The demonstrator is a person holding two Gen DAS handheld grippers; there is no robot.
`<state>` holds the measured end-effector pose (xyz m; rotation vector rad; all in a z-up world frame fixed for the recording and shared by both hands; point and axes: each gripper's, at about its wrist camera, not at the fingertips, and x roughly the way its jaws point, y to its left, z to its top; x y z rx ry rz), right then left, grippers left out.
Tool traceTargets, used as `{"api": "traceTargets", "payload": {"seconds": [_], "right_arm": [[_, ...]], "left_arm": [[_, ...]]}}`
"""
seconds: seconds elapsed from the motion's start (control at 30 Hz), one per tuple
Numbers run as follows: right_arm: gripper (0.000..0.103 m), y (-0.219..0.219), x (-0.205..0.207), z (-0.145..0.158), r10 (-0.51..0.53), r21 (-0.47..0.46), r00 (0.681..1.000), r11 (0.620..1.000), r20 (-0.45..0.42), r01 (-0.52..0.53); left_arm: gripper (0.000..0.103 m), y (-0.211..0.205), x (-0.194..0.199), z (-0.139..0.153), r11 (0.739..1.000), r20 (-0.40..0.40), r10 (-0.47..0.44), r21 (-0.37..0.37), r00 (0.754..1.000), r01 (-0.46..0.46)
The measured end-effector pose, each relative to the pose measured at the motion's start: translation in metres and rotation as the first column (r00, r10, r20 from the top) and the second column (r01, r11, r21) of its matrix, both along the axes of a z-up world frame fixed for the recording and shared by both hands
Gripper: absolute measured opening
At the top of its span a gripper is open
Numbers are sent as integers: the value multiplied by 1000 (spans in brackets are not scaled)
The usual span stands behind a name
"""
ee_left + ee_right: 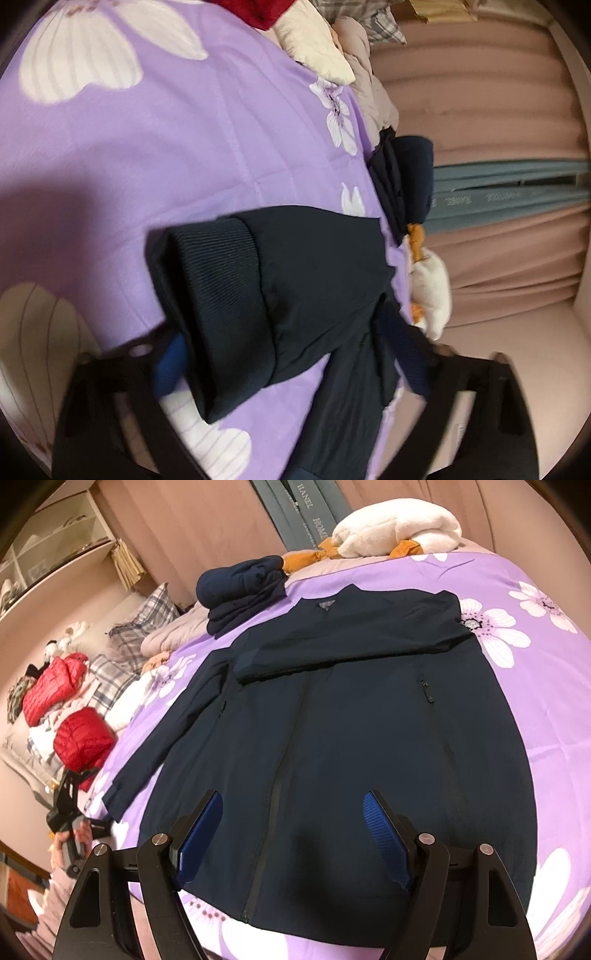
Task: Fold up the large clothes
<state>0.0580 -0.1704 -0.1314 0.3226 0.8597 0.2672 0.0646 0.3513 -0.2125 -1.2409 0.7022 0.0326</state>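
A dark navy jacket (351,738) lies front up on the purple flowered blanket (535,709). One sleeve is folded across its chest (332,653). The other sleeve (166,746) stretches out to the lower left. In the left wrist view that sleeve's ribbed cuff (221,295) lies between the blue pads (170,362) of my left gripper (282,328). The jaws straddle it, standing wide, and the image is blurred. My right gripper (291,830) hovers open over the jacket's lower front, with nothing between its fingers. The left gripper (70,808) and a hand also show at the blanket's edge.
A folded navy stack (240,590) and a white plush bundle (399,528) sit beyond the collar. Red puffer jackets (81,738) and plaid pillows (147,616) lie to the left. Pink curtains (480,92) hang behind the bed.
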Motion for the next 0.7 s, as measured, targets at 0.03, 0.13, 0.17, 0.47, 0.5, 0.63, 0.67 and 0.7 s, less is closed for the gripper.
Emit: {"api": "traceTargets", "payload": {"seconds": [0.03, 0.13, 0.17, 0.47, 0.5, 0.63, 0.67, 0.7], "right_arm": [[78, 1, 0, -1, 0, -3, 1000, 1000, -1, 0], [78, 5, 0, -2, 1, -34, 1000, 999, 6, -1], [78, 6, 1, -3, 3, -45, 1000, 999, 6, -3], [78, 15, 10, -9, 22, -47, 1000, 999, -12, -23], [78, 15, 11, -10, 24, -41, 1000, 999, -14, -24], [78, 14, 13, -13, 29, -22, 999, 999, -23, -30], [78, 12, 13, -14, 30, -15, 999, 999, -22, -31], [78, 11, 13, -14, 29, -8, 999, 1000, -19, -29]], "left_arm": [[60, -1, 3, -2, 1000, -3, -18, -3, 1000, 18], [37, -2, 4, -7, 999, -36, -35, 33, 999, 36], [26, -1, 4, -8, 999, -47, -34, 39, 998, 36], [8, 1, 13, 52, 995, 55, -44, 93, 998, 39], [8, 0, 16, 62, 994, 67, -46, 102, 997, 39], [6, -13, 48, 140, 978, 142, -83, 201, 986, 54], [5, -19, 56, 157, 971, 152, -99, 229, 983, 63], [5, -30, 68, 182, 960, 164, -127, 269, 978, 79]]}}
